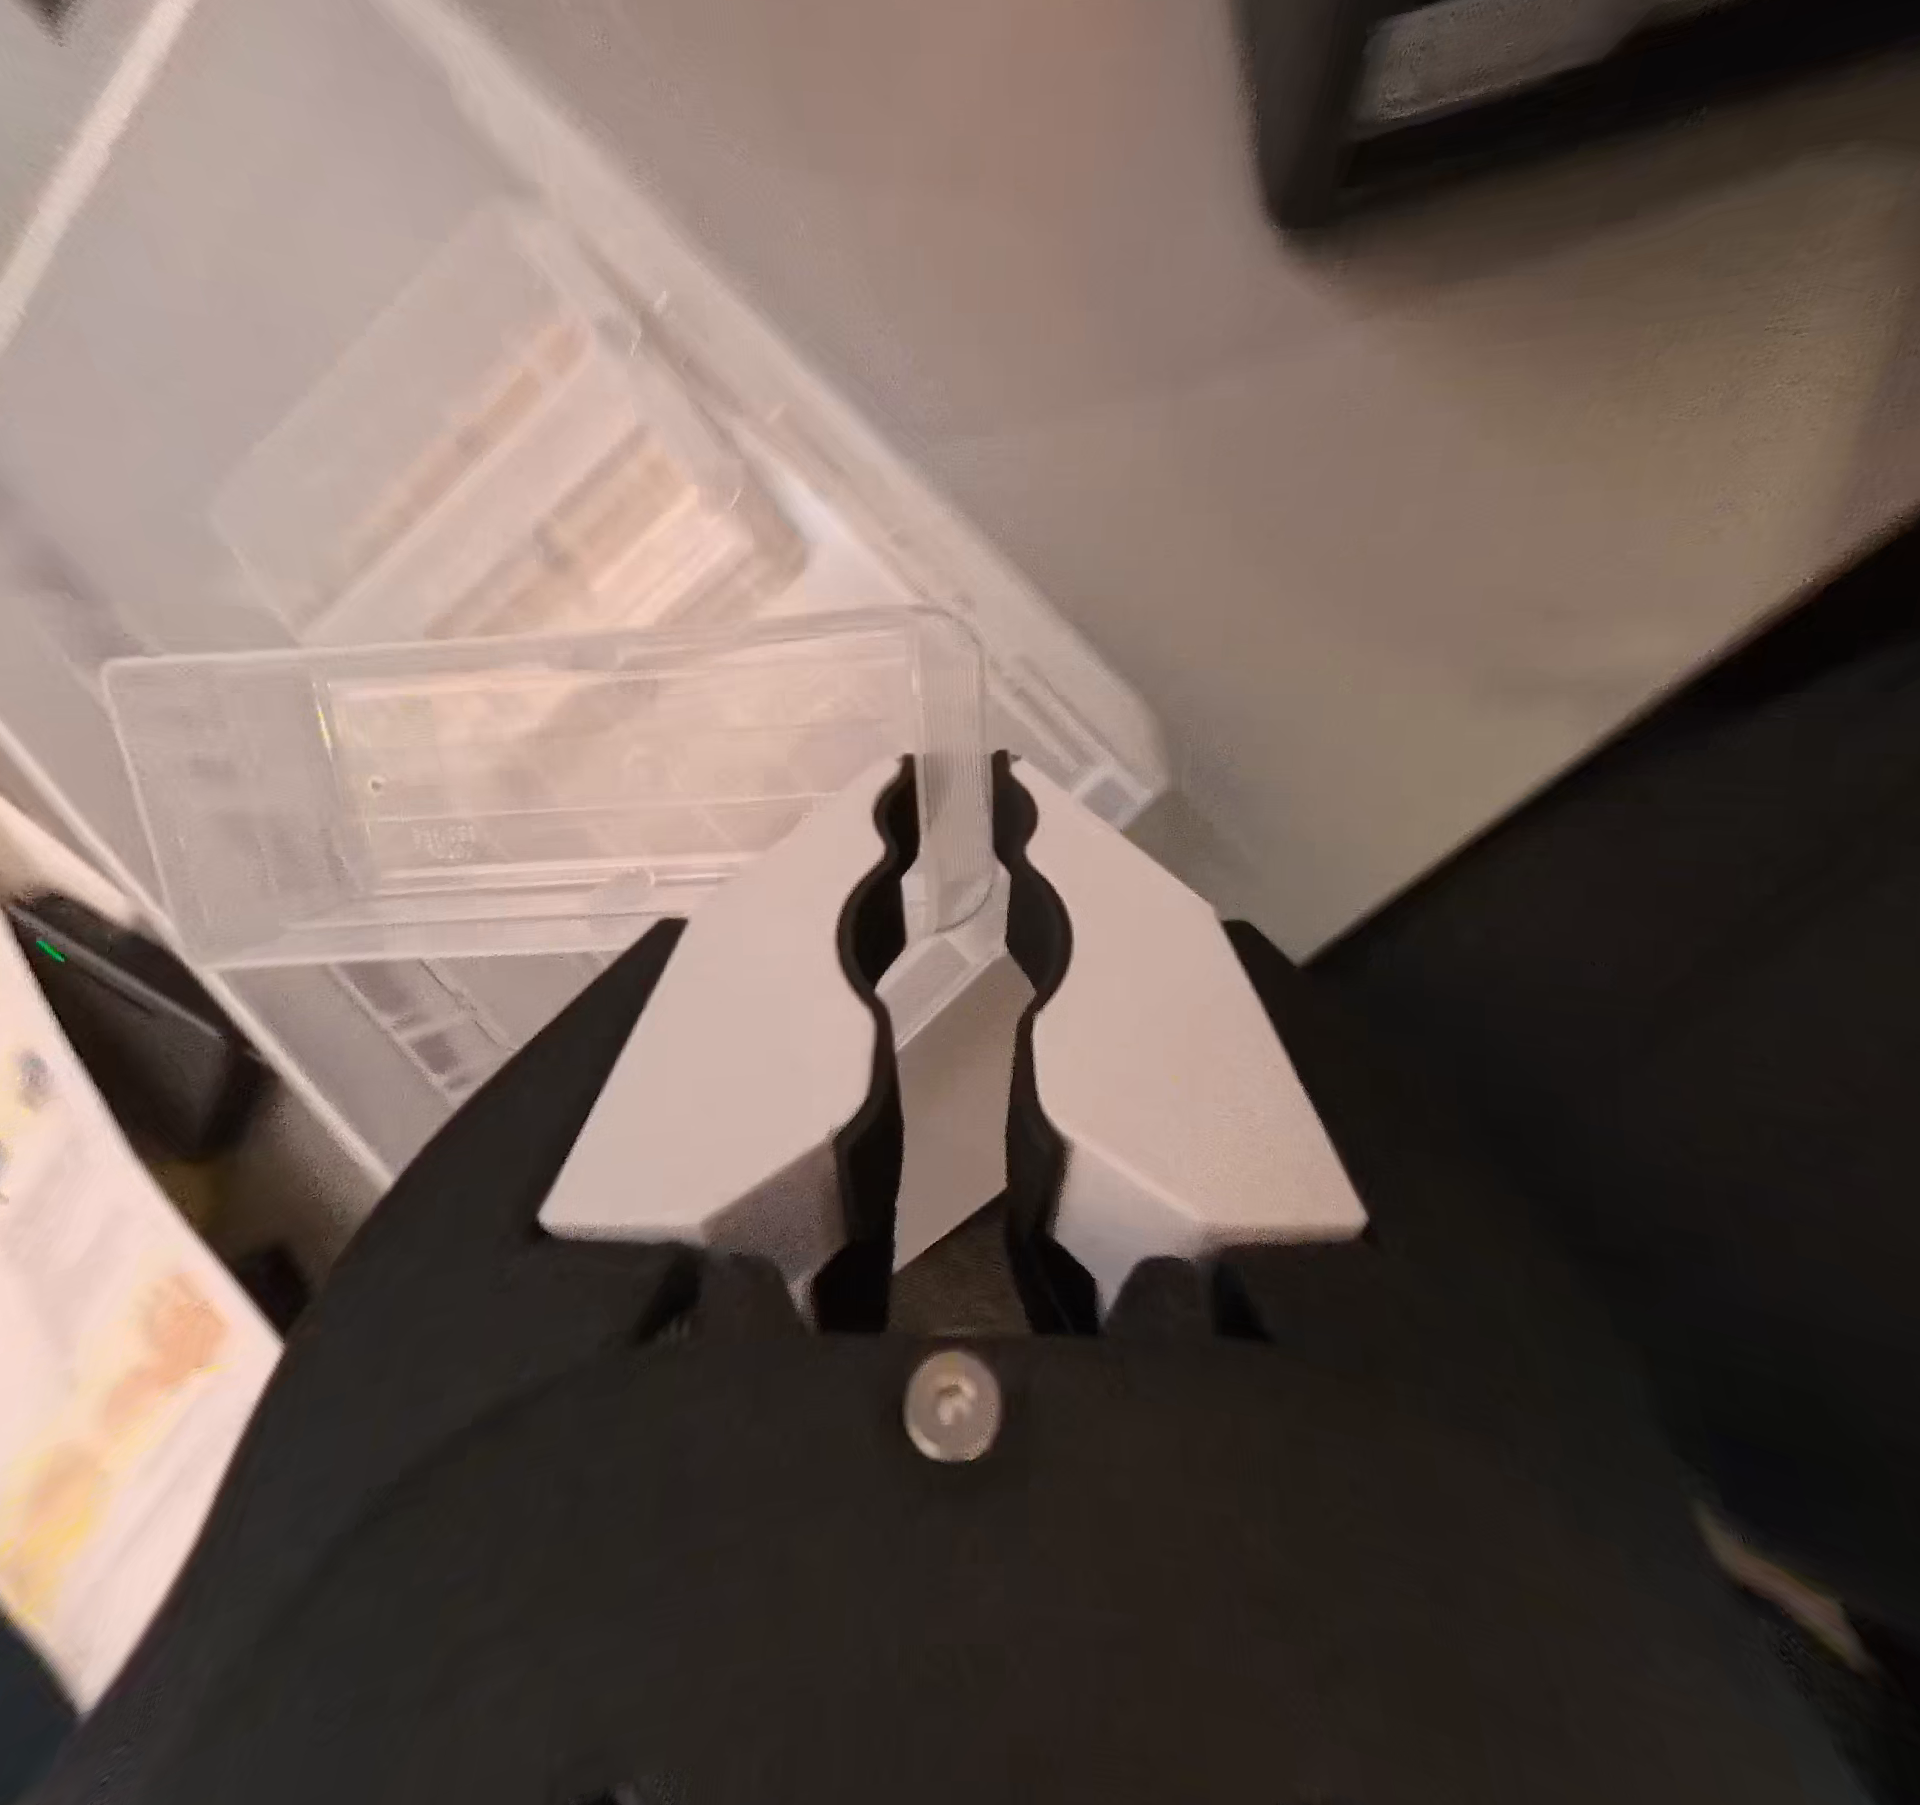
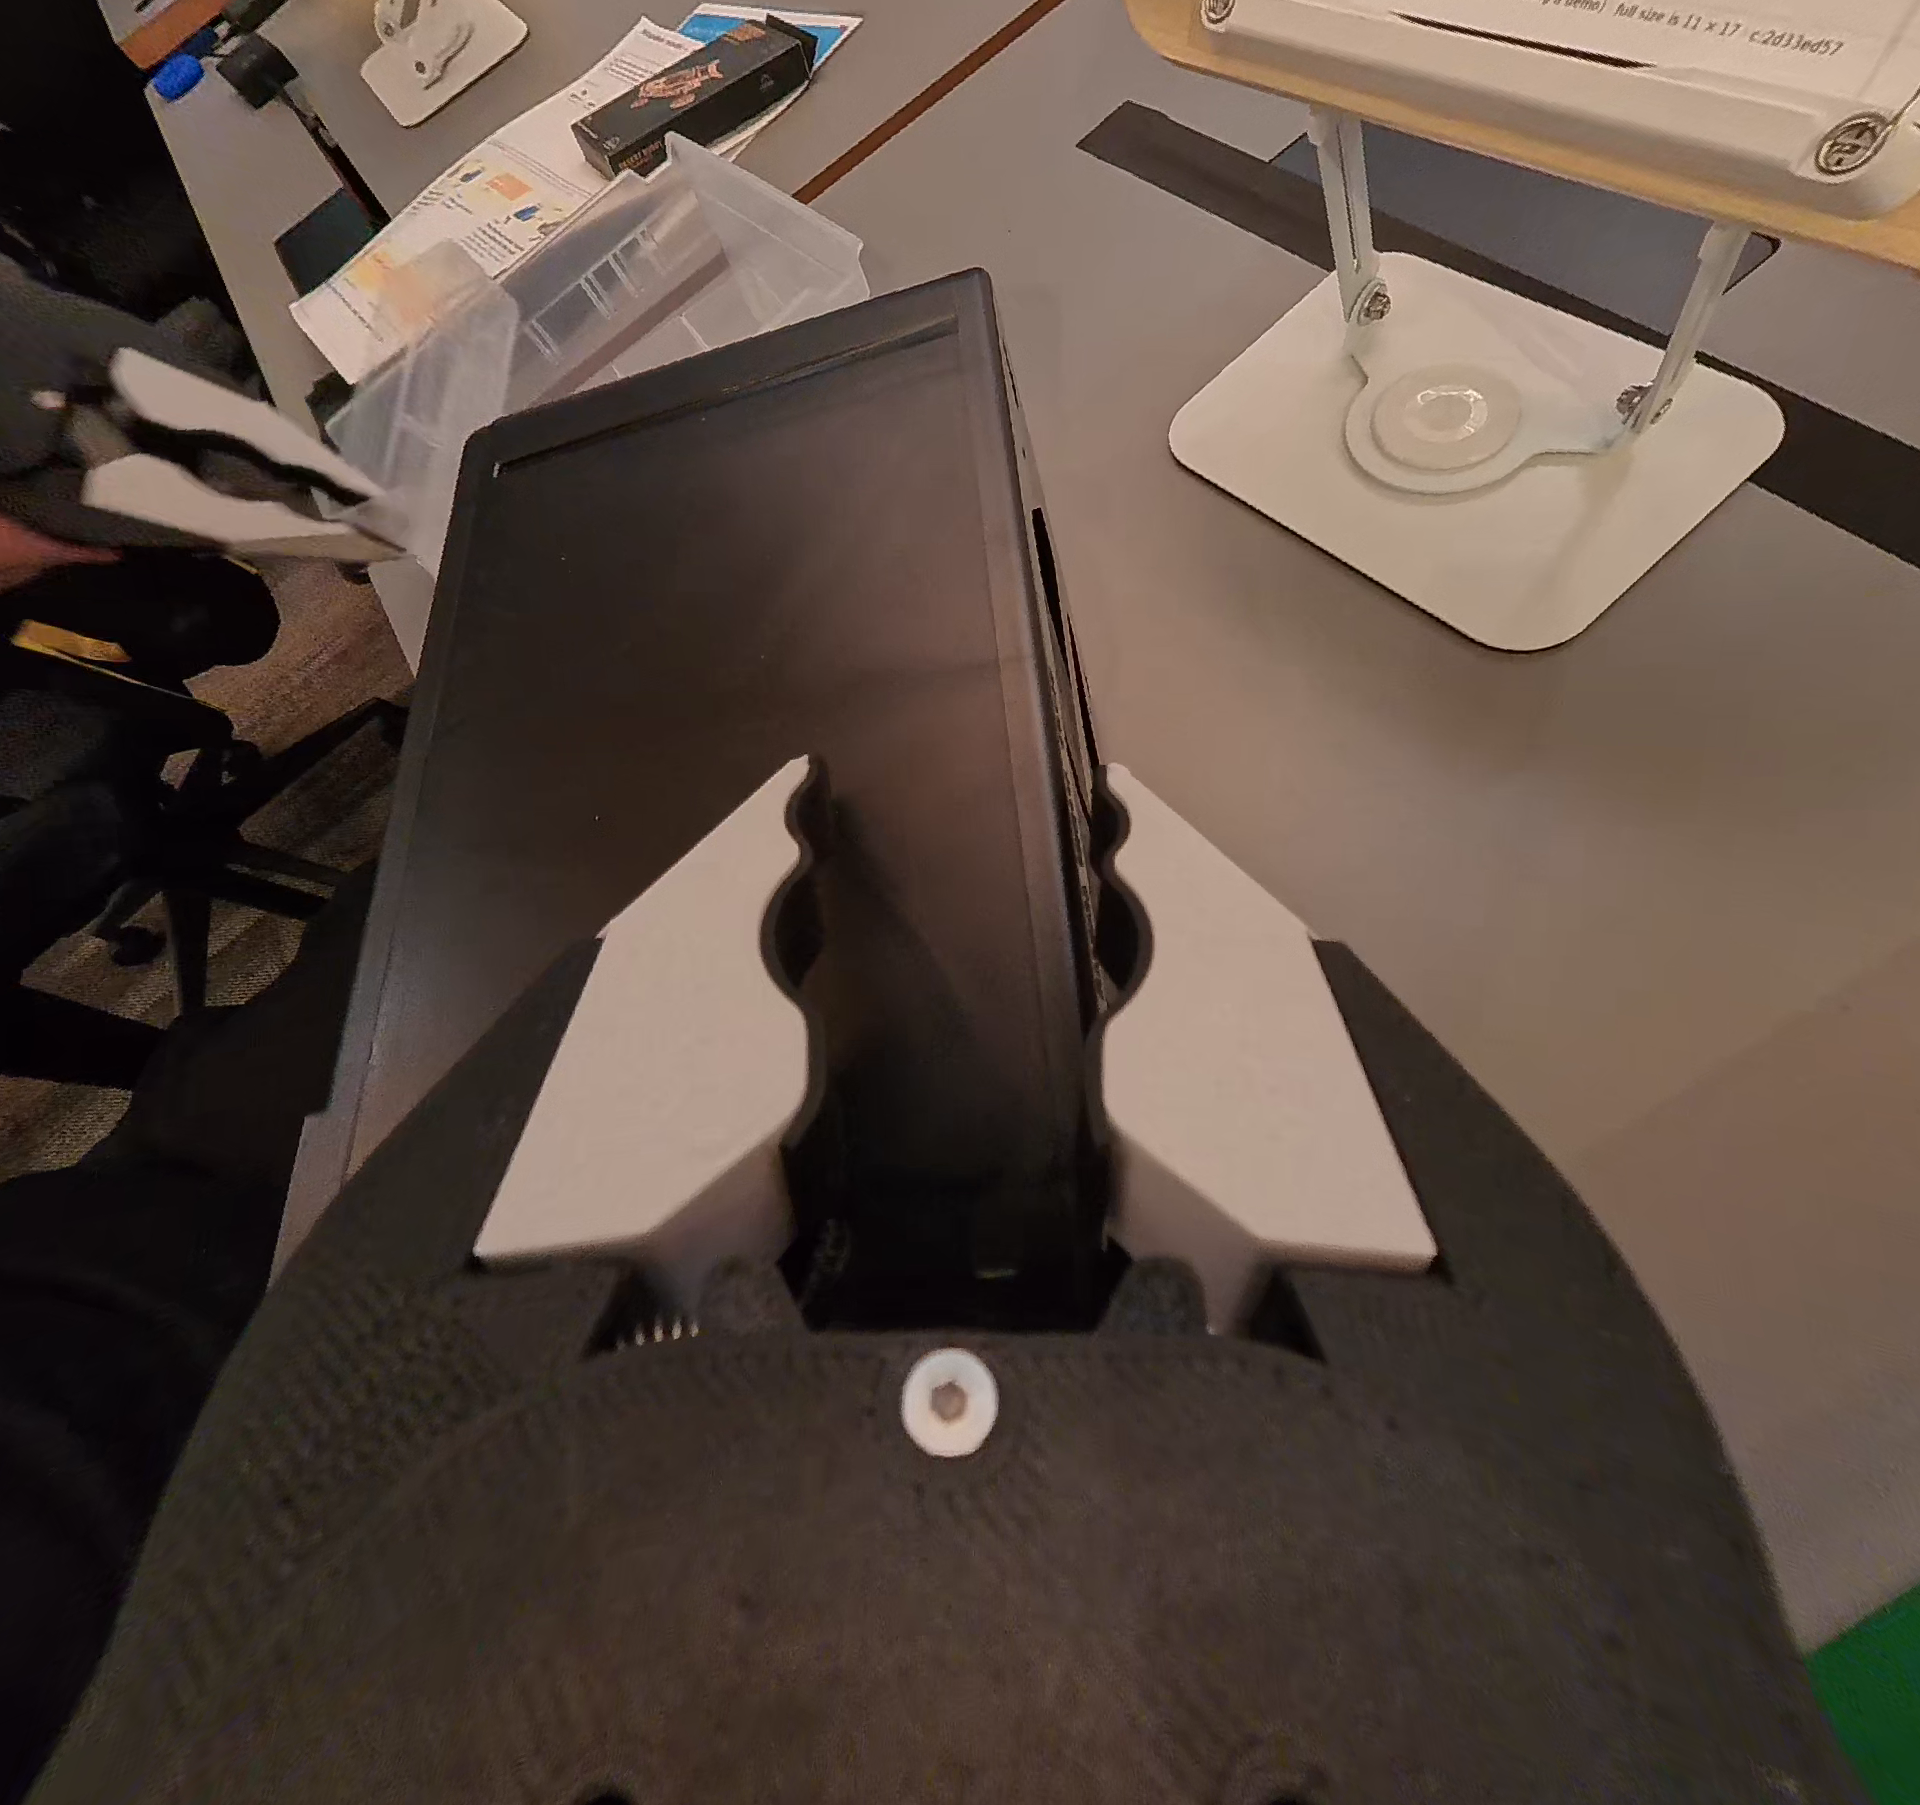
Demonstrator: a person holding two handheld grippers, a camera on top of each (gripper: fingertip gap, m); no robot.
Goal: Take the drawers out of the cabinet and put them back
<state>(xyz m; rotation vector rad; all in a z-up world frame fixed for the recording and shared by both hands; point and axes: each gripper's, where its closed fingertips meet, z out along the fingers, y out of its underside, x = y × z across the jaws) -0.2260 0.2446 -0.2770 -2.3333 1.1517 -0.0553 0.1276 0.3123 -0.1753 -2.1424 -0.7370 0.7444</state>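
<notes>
While the right gripper (image 2: 956, 799) straddles the black cabinet's (image 2: 727, 664) top edge, jaws apart, seemingly to steady it on the desk (image 2: 1455, 924), the left gripper (image 1: 954, 768) pinches a clear drawer's (image 1: 499, 779) end tab, carrying it above a clear bin (image 1: 312, 249) near the desk's left edge.

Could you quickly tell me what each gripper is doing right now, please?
Left gripper: closed on the edge of a clear drawer.
Right gripper: open, its fingers astride the top of the black cabinet.
</notes>
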